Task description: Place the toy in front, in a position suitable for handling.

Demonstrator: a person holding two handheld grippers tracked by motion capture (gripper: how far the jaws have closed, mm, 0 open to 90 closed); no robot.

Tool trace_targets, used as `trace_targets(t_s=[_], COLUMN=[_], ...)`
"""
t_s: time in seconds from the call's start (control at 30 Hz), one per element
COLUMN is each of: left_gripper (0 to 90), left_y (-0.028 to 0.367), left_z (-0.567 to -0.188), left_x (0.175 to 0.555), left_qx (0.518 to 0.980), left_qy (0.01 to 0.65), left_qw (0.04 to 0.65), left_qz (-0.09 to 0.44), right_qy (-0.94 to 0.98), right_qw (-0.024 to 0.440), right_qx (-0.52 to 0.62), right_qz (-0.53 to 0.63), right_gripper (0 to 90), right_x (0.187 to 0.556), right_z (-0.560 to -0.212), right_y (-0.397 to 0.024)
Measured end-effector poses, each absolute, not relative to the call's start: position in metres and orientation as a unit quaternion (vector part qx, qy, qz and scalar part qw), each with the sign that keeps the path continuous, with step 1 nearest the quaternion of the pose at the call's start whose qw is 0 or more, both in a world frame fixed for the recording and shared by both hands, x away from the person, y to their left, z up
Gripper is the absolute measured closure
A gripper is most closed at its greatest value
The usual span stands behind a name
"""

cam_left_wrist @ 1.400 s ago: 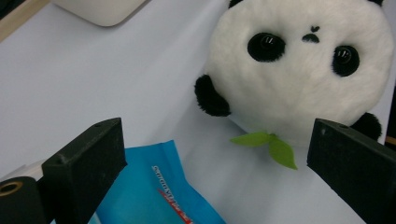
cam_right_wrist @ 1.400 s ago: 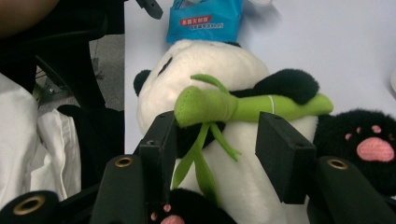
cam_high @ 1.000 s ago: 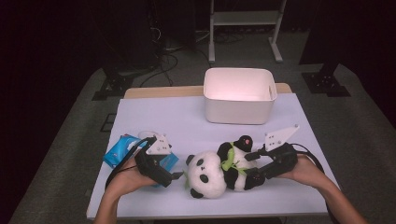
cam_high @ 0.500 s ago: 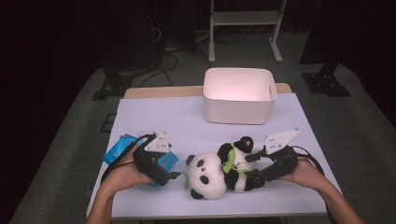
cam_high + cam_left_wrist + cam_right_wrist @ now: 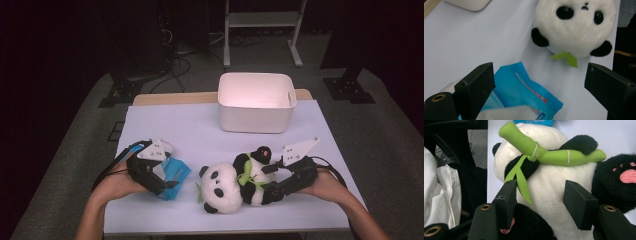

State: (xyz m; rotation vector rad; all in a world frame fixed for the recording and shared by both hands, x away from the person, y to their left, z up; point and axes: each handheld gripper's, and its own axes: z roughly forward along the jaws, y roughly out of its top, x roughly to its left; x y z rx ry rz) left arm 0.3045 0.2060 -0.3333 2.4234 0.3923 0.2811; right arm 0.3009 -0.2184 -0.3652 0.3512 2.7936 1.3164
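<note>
A panda plush (image 5: 227, 187) lies on its back at the table's front middle, a green bamboo stalk (image 5: 554, 155) across its chest. My right gripper (image 5: 265, 181) straddles its white belly (image 5: 541, 192); the jaws have been opening and stand close to the fur on both sides without squeezing it. A blue wipes packet (image 5: 176, 174) lies left of the panda. My left gripper (image 5: 167, 186) hovers over it. In the left gripper view the jaws (image 5: 539, 70) stand wide after closing slightly, with the packet (image 5: 524, 92) below and between them, untouched, and the panda's head (image 5: 574, 27) beyond.
A white bin (image 5: 256, 102) stands empty at the back of the white table (image 5: 175, 125). Dark floor, cables and a metal stand lie beyond the far edge. The person's forearms come in along the front edge.
My left gripper has drawn back to the left and risen a little, so more of the blue packet shows on its right. The right gripper and the panda have stayed put.
</note>
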Motion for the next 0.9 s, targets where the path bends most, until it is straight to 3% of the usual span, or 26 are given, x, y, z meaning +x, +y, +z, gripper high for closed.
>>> trace_targets(t_s=[0.3,0.73,0.9], left_gripper=[19.3,26.5,34.6], left_y=[0.237,0.247,0.246], left_z=[-0.332,-0.356,-0.365], left_x=[0.31,0.319,0.323], left_qx=[0.924,0.933,0.936], left_qy=[0.166,0.184,0.178], left_qw=[0.323,0.292,0.283], left_qz=[0.117,0.106,0.107], right_qy=[0.898,0.899,0.9], right_qw=[0.017,0.014,0.014], right_qx=[0.114,0.115,0.114], right_qz=[0.425,0.423,0.421], right_gripper=[42.3,41.6,41.5], right_x=[0.303,0.304,0.304], right_z=[-0.366,-0.366,-0.366], right_y=[-0.217,-0.216,-0.215])
